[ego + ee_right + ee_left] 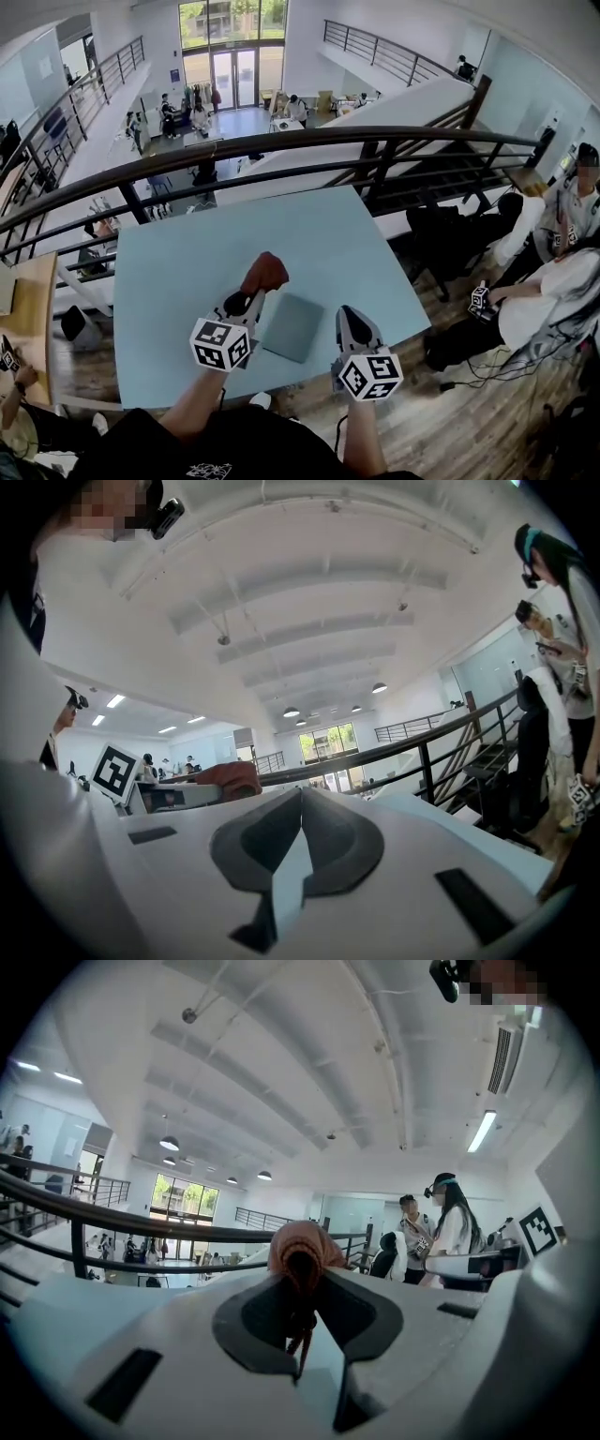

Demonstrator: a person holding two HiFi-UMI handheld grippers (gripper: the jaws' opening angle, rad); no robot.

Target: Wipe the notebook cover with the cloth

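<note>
Light blue table (187, 272), with a grey notebook (293, 326) laid flat near its near edge, between the two grippers. The left gripper (253, 294) is clamped on a reddish cloth (265, 273), seen just beyond the notebook's far left corner. The right gripper (349, 315) is closed, with nothing held.

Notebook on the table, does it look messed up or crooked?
Nothing really odd. The notebook lies flat and closed on the table, turned slightly against the table's edge. No spill or damage shows. The cloth is just bunched in the left gripper.
</note>
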